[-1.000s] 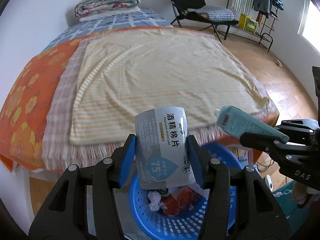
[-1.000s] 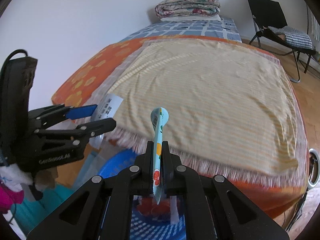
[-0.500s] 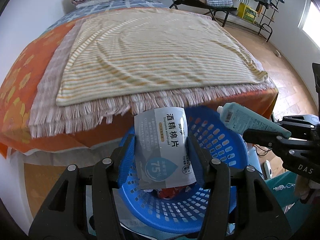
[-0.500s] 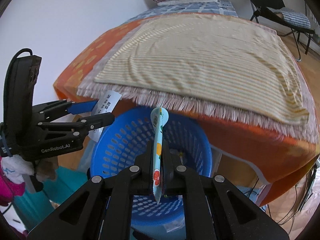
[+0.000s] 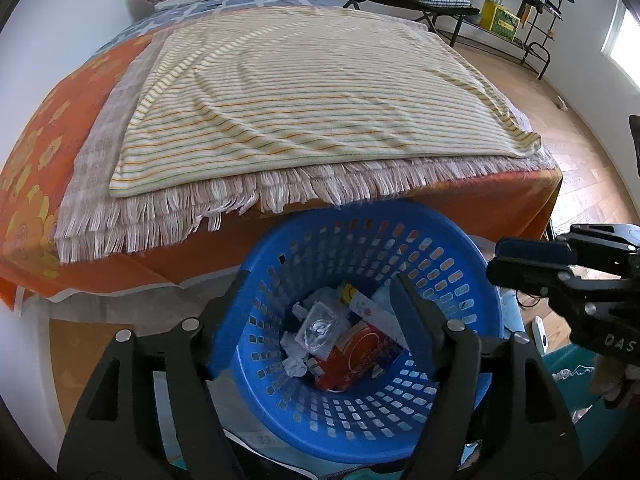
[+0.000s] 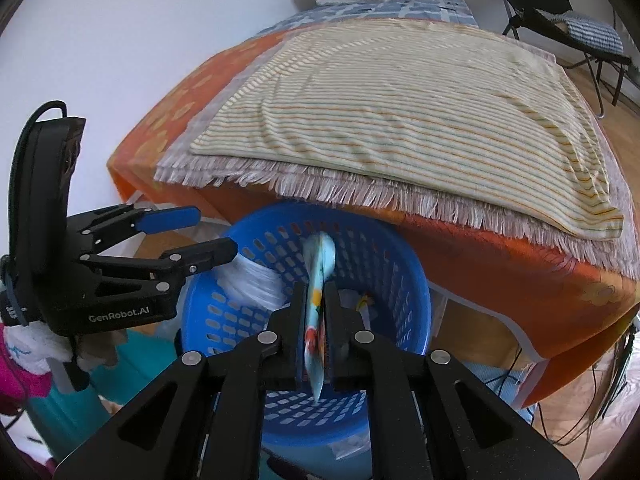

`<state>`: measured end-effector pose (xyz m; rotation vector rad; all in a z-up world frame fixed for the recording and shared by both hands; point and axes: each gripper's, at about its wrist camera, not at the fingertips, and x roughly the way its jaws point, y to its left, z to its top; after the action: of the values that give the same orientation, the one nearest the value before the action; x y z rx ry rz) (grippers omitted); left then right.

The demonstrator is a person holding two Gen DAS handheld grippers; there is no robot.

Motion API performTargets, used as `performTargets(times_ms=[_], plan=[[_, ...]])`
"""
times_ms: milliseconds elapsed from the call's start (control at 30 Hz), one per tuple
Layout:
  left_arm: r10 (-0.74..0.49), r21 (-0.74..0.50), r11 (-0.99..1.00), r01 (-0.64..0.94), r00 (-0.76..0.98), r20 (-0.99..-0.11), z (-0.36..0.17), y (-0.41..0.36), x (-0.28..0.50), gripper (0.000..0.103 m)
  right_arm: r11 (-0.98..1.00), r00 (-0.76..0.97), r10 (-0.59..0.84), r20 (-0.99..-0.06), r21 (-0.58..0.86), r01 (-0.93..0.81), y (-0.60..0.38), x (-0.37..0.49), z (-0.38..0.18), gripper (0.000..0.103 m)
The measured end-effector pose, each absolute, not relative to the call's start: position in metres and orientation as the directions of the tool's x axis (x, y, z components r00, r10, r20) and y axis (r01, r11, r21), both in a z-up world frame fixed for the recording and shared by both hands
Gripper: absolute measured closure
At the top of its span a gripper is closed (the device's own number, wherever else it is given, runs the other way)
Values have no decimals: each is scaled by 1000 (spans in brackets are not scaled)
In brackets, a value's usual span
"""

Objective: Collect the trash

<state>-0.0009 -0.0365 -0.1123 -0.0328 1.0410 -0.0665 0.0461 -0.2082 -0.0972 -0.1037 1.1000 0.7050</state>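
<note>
Left gripper (image 5: 316,320) jaws have just been opening, wide and empty over the round blue perforated plastic basket (image 5: 472,276) of trash. Right gripper (image 6: 316,320) jaws just parting; thin light-blue printed wrapper (image 6: 318,276) slipping between them, drop nearly done.

My right gripper (image 6: 316,340) jaws just eased apart; blurred teal tube (image 6: 318,280) between them, over blue basket (image 6: 384,256).

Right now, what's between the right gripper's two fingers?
A light-blue tube, blurred, above the blue basket. The right gripper has just been opening its jaws. The right wrist view shows it.
</note>
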Motion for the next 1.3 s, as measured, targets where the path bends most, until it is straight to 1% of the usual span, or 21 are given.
performTargets(times_ms=[33, 100, 167, 233, 333, 467, 600, 733, 967, 1033, 1100, 1300], plan=[[-70, -57, 998, 40, 503, -861, -112, -37, -1, 31, 781, 261, 470, -843, 260, -567, -208, 46, -97, 87], [-69, -57, 998, 39, 502, -862, -113, -37, -1, 31, 784, 267, 470, -841, 259, -564, -209, 46, -97, 68], [-68, -56, 998, 39, 500, -863, -113, -37, -1, 31, 789, 277, 468, -839, 256, -559, -209, 47, -96, 59], [-66, -54, 998, 38, 499, -864, -114, -37, -1, 30, 793, 279, 466, -840, 256, -553, -210, 47, -95, 58], [-63, -52, 998, 35, 503, -862, -113, -36, -1, 24, 803, 283, 452, -846, 248, -542, -210, 49, -96, 56], [-48, -43, 999, 21, 508, -860, -111, -34, 0, 20, 813, 293, 443, -847, 243, -529, -213, 51, -95, 46], [-30, -33, 999, 3, 512, -858, -107, -32, 2, 20, 825, 314, 431, -846, 228, -518, -215, 53, -92, 40], [-33, -45, 999, -9, 528, -849, -98, -30, 4, 20, 838, 330, 423, -844, 226, -497, -217, 56, -87, 39], [-28, -36, 999, -2, 595, -804, -68, -33, 4, 20, 854, 388, 422, -819, 216, -473, -220, 63, -68, 38], [-31, -39, 999, 0, 610, -792, -60, -33, 5, 20, 859, 408, 424, -809, 216, -464, -222, 65, -62, 36], [-31, -40, 999, 0, 623, -781, -53, -34, 5, 20, 862, 427, 425, -799, 213, -460, -223, 67, -57, 31], [-41, -49, 999, 5, 649, -760, -36, -36, 7, 20, 869, 460, 430, -777, 217, -446, -226, 72, -44, 30]])
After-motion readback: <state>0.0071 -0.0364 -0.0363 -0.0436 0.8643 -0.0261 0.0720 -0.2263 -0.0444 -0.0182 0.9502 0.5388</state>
